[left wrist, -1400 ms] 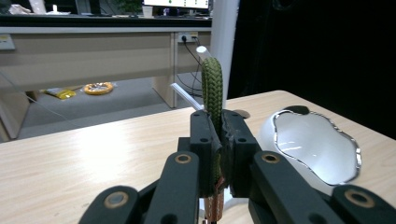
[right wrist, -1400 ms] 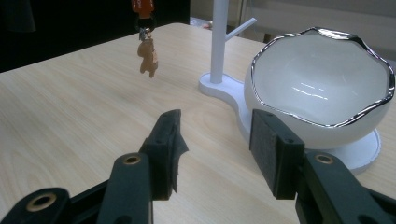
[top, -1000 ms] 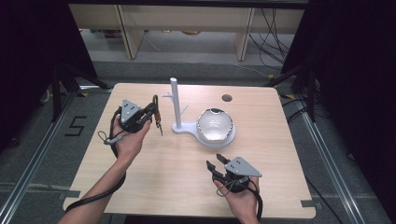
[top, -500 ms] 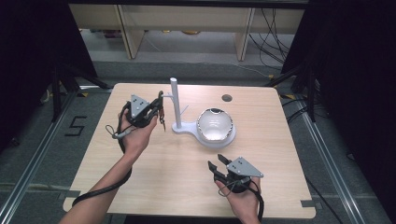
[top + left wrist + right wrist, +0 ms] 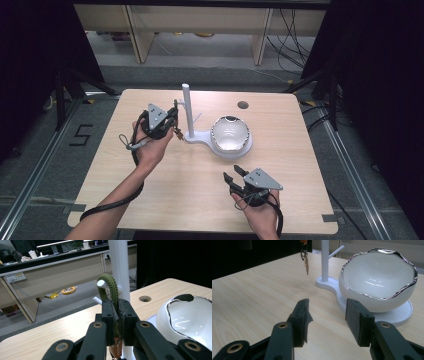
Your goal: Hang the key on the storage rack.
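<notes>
Left gripper view: left gripper [image 5: 117,322] fingers clamped on green cord loop [image 5: 111,288] at post peg; right gripper [image 5: 327,320] fingers apart, empty.

I am holding the left gripper [image 5: 172,120] out over the left half of the table, toward the far edge, my left forearm reaching in from the near left corner and the wrist bent so the jaws are pointing right. Its jaws are pressing tight together. I am resting the right gripper [image 5: 234,174] low by the near edge, right of the middle, jaws pointing toward the far left and standing apart with nothing between them.
</notes>
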